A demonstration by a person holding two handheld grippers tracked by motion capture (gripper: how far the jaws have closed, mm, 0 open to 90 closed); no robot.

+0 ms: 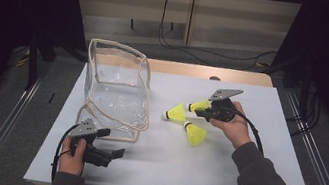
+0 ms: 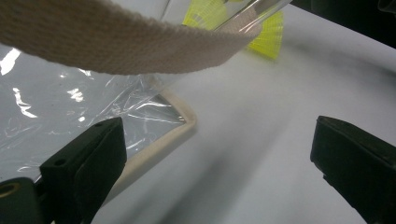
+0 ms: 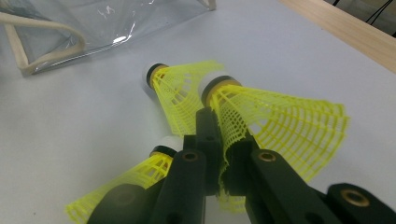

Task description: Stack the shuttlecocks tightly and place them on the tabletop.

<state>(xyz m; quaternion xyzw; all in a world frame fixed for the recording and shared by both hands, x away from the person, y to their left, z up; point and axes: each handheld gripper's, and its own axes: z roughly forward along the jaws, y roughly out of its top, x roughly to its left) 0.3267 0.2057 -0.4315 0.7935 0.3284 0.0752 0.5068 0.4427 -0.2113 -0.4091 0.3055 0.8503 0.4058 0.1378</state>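
The left black two-jaw gripper (image 1: 114, 154) rests with jaws wide apart; the right black two-jaw gripper (image 1: 201, 110) is closed tightly.

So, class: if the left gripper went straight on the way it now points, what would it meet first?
Probably nothing soon: the left gripper, jaws open, points across bare white table. The clear bag lies just beside its line, the yellow shuttlecocks farther off; depth is uncertain.
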